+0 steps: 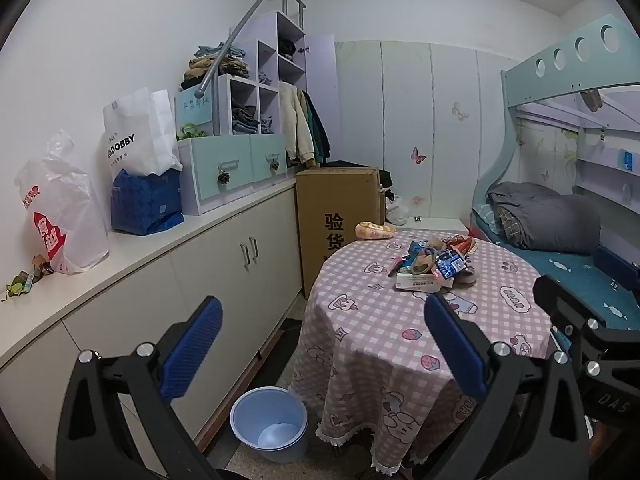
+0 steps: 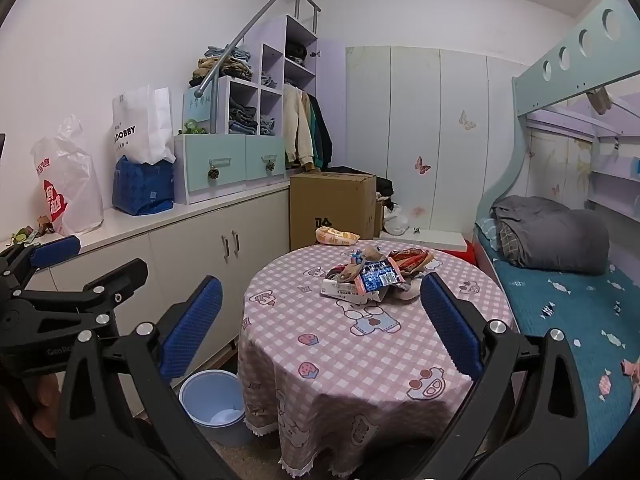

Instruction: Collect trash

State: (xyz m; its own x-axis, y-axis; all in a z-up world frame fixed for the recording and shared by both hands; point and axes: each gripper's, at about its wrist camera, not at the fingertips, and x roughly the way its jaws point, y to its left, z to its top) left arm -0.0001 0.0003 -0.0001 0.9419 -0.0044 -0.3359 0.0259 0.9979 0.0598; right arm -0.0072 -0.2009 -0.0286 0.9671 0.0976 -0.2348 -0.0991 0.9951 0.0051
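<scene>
A pile of trash (image 1: 434, 262) sits on the round tabletop (image 1: 400, 332), which is draped in a pink checked cloth printed with cartoons. In the left wrist view the pile lies just right of centre; in the right wrist view it lies at mid-frame, toward the far half of the tabletop. The pile is a jumble of crumpled snack wrappers, too tangled to count. One flat white carton (image 2: 346, 288) lies at the near edge of the pile, its long axis running roughly left to right across the frame. One shiny blue wrapper (image 2: 378, 276) rests tilted on top of it. One orange snack bag (image 2: 337, 236) lies apart from the pile at the far left rim of the tabletop, its long axis also left to right.

One blue wastebasket (image 1: 269, 424) stands upright on the floor at the lower centre of the left wrist view, just beside the hanging cloth, mouth facing up, with something pale at its bottom.

The left gripper (image 1: 322, 350) is spread wide with nothing between its two blue pads, and it hangs short of the tabletop's near edge. The right gripper (image 2: 320, 328) is likewise released and empty, its pads framing the tabletop. Each gripper shows at the side edge of the other's view.

One brown cardboard box (image 2: 332, 208) stands behind the tabletop.
</scene>
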